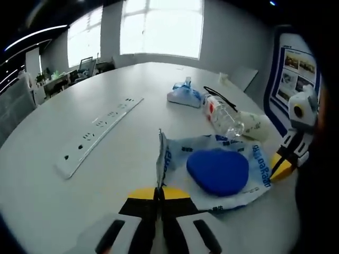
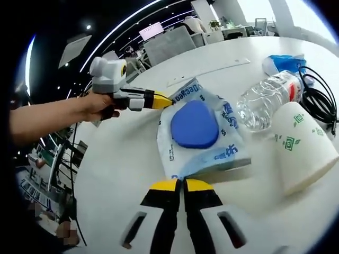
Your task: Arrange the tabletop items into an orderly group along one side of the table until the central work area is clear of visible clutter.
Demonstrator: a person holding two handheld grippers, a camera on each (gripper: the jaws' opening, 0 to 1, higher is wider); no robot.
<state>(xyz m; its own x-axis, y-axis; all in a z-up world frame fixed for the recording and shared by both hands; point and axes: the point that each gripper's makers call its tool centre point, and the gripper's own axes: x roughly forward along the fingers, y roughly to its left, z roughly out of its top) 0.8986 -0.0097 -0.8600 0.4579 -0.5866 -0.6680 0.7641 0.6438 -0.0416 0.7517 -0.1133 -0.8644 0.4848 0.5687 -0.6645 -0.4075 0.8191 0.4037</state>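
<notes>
A white plastic bag (image 1: 254,159) with blue print lies flat on the white table (image 1: 122,174), with a blue rounded pad (image 1: 217,170) on top of it. My left gripper (image 1: 159,191) is shut on the bag's near edge, which stands up as a thin fold. My right gripper (image 1: 279,168) comes in from the right with its yellow tips at the bag's opposite edge. In the right gripper view my right gripper (image 2: 183,184) is shut on the bag (image 2: 228,153) below the blue pad (image 2: 194,124). The left gripper (image 2: 161,100), held by a hand, pinches the far corner.
Past the bag lie a clear water bottle (image 1: 222,116), a tipped paper cup (image 1: 257,126), a blue tissue pack (image 1: 184,95) and a black cable (image 1: 220,95). A long white power strip (image 1: 98,135) lies on the left. The bottle (image 2: 267,100) and cup (image 2: 304,145) lie beside the bag.
</notes>
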